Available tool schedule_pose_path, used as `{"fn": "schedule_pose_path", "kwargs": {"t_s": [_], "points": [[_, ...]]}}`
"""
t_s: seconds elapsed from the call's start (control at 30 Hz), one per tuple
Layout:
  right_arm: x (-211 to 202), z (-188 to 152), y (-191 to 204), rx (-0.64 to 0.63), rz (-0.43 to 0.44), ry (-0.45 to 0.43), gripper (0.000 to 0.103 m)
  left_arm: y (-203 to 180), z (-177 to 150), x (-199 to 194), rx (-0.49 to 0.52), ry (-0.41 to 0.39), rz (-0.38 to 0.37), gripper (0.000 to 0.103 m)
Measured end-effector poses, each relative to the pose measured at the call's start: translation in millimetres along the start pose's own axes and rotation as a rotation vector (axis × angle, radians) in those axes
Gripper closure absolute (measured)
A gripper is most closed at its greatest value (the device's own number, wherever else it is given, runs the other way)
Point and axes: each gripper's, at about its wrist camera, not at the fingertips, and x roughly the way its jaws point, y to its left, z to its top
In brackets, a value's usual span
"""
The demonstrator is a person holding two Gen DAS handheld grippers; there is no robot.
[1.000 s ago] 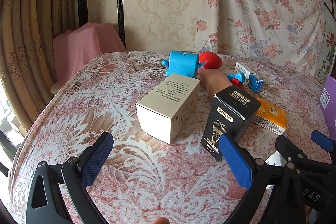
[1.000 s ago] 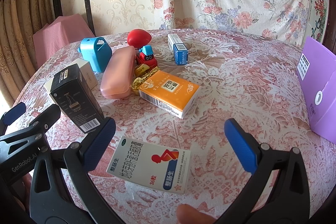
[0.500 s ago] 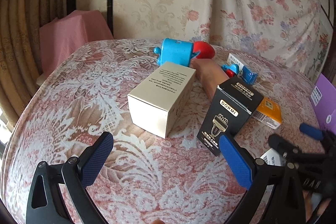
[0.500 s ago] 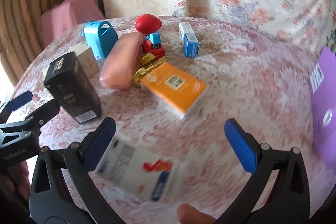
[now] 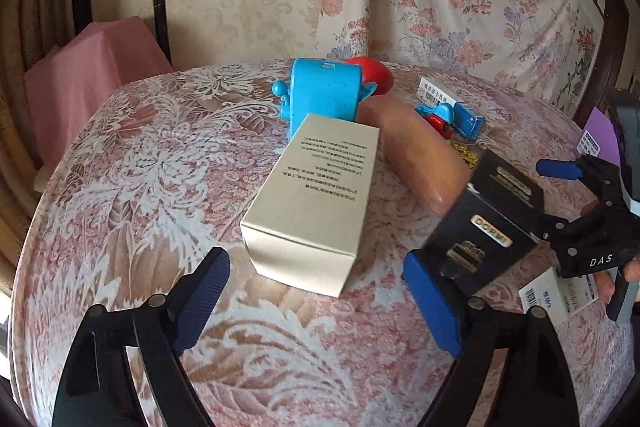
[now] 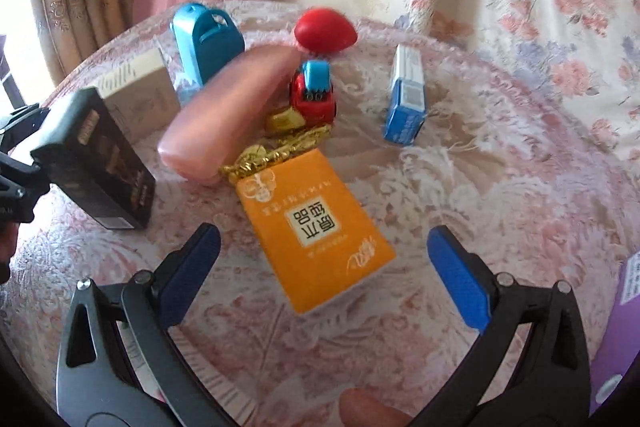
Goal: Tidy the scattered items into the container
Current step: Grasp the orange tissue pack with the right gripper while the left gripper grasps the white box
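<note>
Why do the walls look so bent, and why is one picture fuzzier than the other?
Both wrist views use fisheye lenses, so edges curve and corners go black. The right wrist view is motion-blurred, smearing the black box and pink case; the left wrist view keeps the white box sharper.

We see the scattered items lying close together on the patterned cloth: a cream carton flat on its long side, a black box standing tilted to its right, and a long pink case between them and the blue plastic holder behind. A red egg-shaped toy sits at the far edge, with a small red-and-blue toy car and gold chain before it. Nearer us lies an orange packet, face up, and a blue-and-white carton lies apart to its right.
</note>
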Motion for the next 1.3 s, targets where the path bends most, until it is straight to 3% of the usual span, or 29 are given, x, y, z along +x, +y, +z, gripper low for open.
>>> {"fn": "schedule_pose_path", "kwargs": {"t_s": [0.27, 0.33, 0.4, 0.5, 0.57, 0.77, 1.03, 1.3], "points": [[20, 3, -13, 0.020, 0.112, 0.057, 0.000, 0, 9, 15, 0.018, 0.036, -0.055, 0.032], [20, 3, -14, 0.022, 0.116, 0.055, 0.000, 1, 10, 18, 0.010, 0.044, -0.060, 0.045], [19, 4, -14, 0.032, 0.117, 0.052, 0.000, 2, 9, 19, 0.002, 0.051, -0.062, 0.049], [15, 3, -10, 0.019, 0.076, 0.055, 0.012, 2, 9, 18, -0.011, 0.049, -0.056, 0.049], [10, 2, -10, 0.033, 0.079, 0.051, 0.031, 2, 8, 18, -0.021, 0.047, -0.046, 0.050], [1, -5, -17, 0.100, 0.030, 0.042, 0.034, -1, 2, 10, -0.064, 0.032, -0.015, 0.051], [-43, -41, -53, 0.374, -0.193, 0.023, 0.035, -4, -18, -16, -0.137, 0.010, 0.106, 0.051], [-56, -78, -50, 0.423, -0.226, 0.050, 0.035, -6, -31, -20, -0.164, 0.027, 0.144, 0.049]]}}
